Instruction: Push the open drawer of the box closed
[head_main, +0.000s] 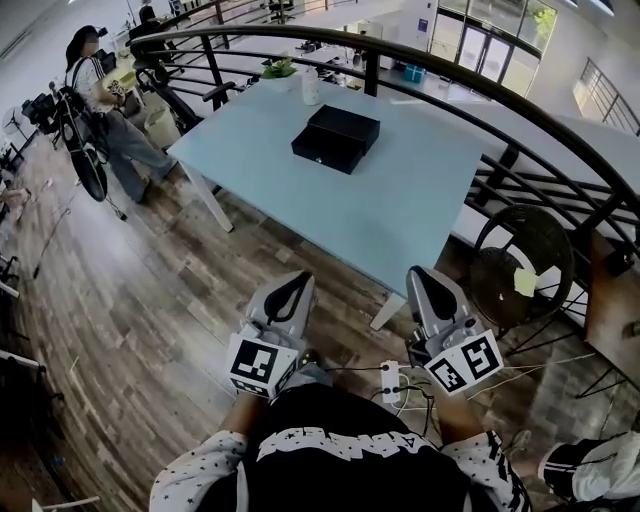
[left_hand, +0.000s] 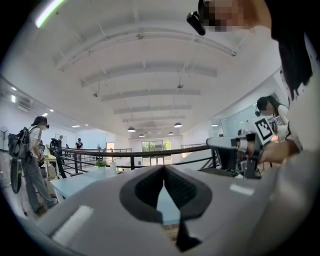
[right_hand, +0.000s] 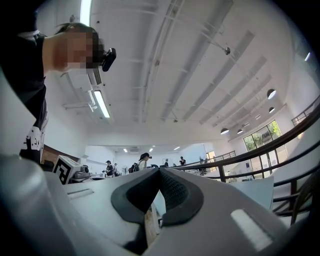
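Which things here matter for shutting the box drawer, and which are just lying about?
For the job:
black box
table it sits on
left gripper, shut
right gripper, shut

Just lying about:
white container
potted plant
fan by the railing
power strip on the floor

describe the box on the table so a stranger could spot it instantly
Find the pale blue table beside the curved black railing. Near its far end lies a flat black box, the only dark, low thing there; a white container and green plant stand beyond it.
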